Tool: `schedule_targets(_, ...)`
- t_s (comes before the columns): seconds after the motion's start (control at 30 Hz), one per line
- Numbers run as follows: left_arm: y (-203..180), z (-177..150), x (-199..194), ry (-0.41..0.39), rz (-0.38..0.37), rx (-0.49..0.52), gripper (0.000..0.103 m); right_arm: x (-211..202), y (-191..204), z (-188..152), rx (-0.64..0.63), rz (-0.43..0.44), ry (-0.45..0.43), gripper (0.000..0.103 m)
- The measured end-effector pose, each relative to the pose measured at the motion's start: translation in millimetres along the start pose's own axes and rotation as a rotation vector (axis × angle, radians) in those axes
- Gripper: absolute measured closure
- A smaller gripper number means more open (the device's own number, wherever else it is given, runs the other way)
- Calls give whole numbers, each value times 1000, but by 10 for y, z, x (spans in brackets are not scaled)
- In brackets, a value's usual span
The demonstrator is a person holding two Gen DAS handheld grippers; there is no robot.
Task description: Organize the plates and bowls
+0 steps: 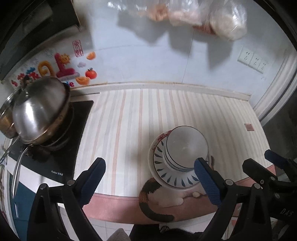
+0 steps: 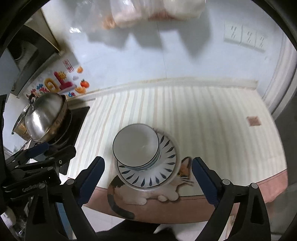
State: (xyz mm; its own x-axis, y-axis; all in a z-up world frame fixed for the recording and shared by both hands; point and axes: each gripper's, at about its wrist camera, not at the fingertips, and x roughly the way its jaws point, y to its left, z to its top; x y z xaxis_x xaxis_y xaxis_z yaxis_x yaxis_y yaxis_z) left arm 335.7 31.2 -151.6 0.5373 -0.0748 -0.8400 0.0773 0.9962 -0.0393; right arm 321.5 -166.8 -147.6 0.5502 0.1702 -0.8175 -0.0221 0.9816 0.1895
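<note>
A stack of white bowls (image 1: 186,146) with blue rims sits on a plate with blue leaf marks (image 1: 167,172), which rests on another plate with a red floral rim (image 1: 161,136). The stack stands on the striped mat near its front edge; it also shows in the right wrist view: bowls (image 2: 136,144), plate (image 2: 148,178). My left gripper (image 1: 148,178) is open and empty, left of the stack, its right finger (image 1: 206,179) at the plate's edge. My right gripper (image 2: 148,178) is open and empty, its fingers either side of the plate.
A steel pot with lid (image 1: 39,113) sits on a black cooktop (image 1: 61,148) at the left. The striped mat (image 1: 130,120) has a cat picture (image 2: 133,200) at its front. Plastic bags (image 1: 204,16) hang on the tiled wall. Wall sockets (image 1: 252,59) are at the right.
</note>
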Motion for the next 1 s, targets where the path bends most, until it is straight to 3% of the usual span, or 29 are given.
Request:
schedule_targets(0.2, -110, -317, -650, -99, 26, -21, 5, -640, 67, -212, -38, -22, -102, 4)
schedule_targets(0.6, -211, -1058, -1822, -221, 38, -61, 0, -2025, 180, -1076, -78, -39, -214, 3)
schedule_targets(0.8, -202, -1311, -2179, -245, 58, -47, 0, -2598, 282, -1382, -86, -71, -285, 2)
schedule_targets(1.0, -128, -1491, -2364, -271, 68, -35, 0, -2863, 386, -1560, -84, -89, -321, 2)
